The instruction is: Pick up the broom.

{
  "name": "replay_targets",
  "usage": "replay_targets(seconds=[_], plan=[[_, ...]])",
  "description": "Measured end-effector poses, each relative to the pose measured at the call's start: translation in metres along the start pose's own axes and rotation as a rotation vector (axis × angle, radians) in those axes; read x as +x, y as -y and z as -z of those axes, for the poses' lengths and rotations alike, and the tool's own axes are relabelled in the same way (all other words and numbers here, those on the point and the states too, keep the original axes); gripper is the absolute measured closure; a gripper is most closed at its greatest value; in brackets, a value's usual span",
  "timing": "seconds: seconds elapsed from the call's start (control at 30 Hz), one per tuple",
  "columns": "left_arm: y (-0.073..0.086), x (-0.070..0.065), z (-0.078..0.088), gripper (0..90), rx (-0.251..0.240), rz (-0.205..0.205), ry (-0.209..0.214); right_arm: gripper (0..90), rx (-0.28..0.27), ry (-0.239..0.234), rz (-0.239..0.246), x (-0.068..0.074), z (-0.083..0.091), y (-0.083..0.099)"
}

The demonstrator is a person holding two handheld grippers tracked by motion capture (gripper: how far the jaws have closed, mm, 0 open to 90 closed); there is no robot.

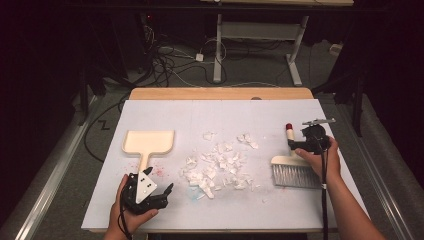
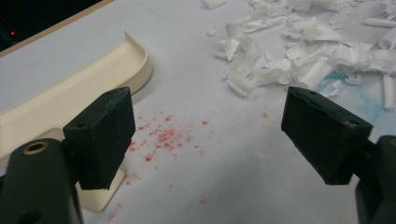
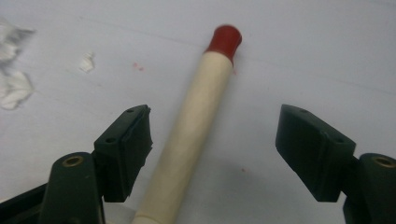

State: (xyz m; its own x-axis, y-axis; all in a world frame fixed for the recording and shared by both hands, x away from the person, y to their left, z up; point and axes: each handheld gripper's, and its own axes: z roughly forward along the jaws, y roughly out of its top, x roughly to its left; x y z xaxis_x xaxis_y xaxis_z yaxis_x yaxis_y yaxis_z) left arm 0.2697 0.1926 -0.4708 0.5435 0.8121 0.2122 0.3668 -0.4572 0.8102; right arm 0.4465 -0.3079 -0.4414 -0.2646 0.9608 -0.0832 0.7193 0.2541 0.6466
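The white table (image 1: 225,210) carries everything; its far wooden edge shows at twelve o'clock, and the room beyond is too dark to read. At about nine o'clock from the table's middle lies the cream dustpan (image 1: 148,142), its handle end hidden under the left gripper (image 1: 159,192) in the high view and its pan cut off by the frame in the left gripper view. The heap of torn white paper scraps (image 1: 220,167) spreads across the middle, with faint red specks (image 2: 163,137) just beside the dustpan.

At three o'clock lies the hand brush (image 1: 295,170): grey bristles, pale cream handle (image 3: 194,130), red tip (image 3: 224,39). The hand covers part of its handle from above.

The right gripper (image 3: 215,154) straddles that handle, jaws spread, no pad clearly pressing it. The left gripper's jaws stand wide apart, one pad (image 2: 105,135) over the dustpan's handle, gripping nothing.
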Motion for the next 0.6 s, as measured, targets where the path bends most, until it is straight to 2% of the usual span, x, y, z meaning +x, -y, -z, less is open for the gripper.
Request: replay_targets(seconds=[0.23,0.37,0.57,0.6], plan=[[0.0,0.0,-0.002,16.7,0.01,-0.004,0.006,35.8,0.086,-0.02,-0.042,0.001,-0.019,0.004],[0.001,-0.002,-0.003,16.7,0.023,-0.026,0.009,54.5,0.094,-0.06,0.004,0.002,-0.014,0.004],[0.001,-0.002,-0.002,16.7,0.019,-0.027,0.012,58.9,0.08,-0.07,0.014,0.005,-0.013,0.007],[0.001,-0.002,-0.002,16.7,0.019,-0.026,0.012,62.3,0.079,-0.075,0.031,0.008,-0.012,0.007]])
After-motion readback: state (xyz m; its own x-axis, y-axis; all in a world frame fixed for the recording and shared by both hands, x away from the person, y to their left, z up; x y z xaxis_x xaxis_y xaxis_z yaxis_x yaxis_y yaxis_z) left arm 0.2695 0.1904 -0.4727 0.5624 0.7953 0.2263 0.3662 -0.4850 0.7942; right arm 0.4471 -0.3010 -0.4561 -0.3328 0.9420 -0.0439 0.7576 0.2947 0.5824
